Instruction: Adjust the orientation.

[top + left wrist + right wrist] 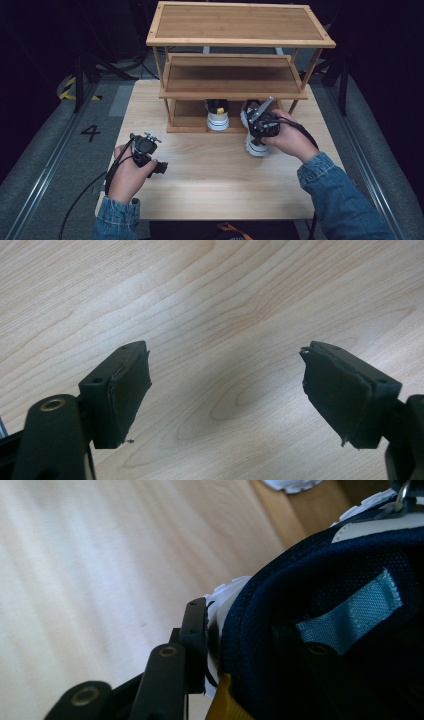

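A white-and-navy sneaker (pixel 256 146) stands on the wooden table (pixel 210 175), just in front of the right end of the rack's lowest level. My right gripper (pixel 261 126) is shut on its heel collar. In the right gripper view one jaw presses the outside of the sneaker (pixel 320 580) and the other sits inside the navy lining, beside a light blue pull tab; the right gripper (pixel 240 625) spans the collar. A matching sneaker (pixel 218 120) rests on the bottom level. My left gripper (pixel 159 168) is open near the table's left, and the left gripper (pixel 225 375) has bare wood between its pads.
A three-level bamboo rack (pixel 235 90) stands at the back of the table; its middle and top levels hold nothing. The floor around the table is dark grey, with a painted "4" (pixel 90 132) at the left.
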Tool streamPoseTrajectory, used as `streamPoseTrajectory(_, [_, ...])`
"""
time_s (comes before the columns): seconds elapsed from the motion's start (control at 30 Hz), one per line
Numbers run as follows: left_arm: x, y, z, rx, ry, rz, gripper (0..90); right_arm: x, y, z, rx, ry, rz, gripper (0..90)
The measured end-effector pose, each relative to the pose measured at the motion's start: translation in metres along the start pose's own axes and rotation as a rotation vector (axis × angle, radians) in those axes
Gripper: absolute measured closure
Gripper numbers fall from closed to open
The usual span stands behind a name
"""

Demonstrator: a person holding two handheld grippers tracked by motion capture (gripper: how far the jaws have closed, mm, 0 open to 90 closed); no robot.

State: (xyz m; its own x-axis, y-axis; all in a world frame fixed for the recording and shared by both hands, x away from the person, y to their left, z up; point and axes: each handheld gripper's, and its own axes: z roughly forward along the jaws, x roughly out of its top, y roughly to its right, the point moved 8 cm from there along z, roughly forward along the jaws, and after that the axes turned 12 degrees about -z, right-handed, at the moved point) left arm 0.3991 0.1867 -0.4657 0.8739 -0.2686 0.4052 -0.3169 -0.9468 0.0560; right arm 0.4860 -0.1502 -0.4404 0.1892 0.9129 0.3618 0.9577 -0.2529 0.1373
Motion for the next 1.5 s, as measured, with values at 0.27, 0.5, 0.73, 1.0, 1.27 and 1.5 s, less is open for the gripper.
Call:
streamPoseTrajectory(0.27, [0.0, -0.002, 0.001, -0.007, -0.006, 0.002, 19.6, 0.011, 0.025, 0.018, -0.007, -0.023, -0.026, 68.1])
streamPoseTrajectory(0.5, [-0.002, -0.005, 0.002, -0.003, -0.015, -0.008, 19.6, 0.019, 0.036, 0.033, 0.019, -0.027, -0.023, 67.5])
streamPoseTrajectory(0.73, [-0.002, -0.004, 0.003, -0.007, -0.015, -0.01, 19.6, 0.022, 0.041, 0.041, 0.014, -0.021, -0.057, 64.9])
streamPoseTrajectory(1.0, [0.001, -0.002, 0.006, -0.009, -0.028, -0.004, 19.7, 0.026, 0.048, 0.036, -0.103, 0.027, -0.09, 52.5])
streamPoseTrajectory(1.27, [0.011, 0.005, 0.012, -0.019, -0.038, 0.024, 19.7, 0.036, 0.042, 0.018, -0.163, 0.16, -0.075, 44.5])
streamPoseTrajectory(1.5, [0.026, 0.016, 0.019, -0.033, -0.039, 0.055, 19.7, 0.029, 0.03, -0.018, -0.256, 0.249, 0.035, 41.3])
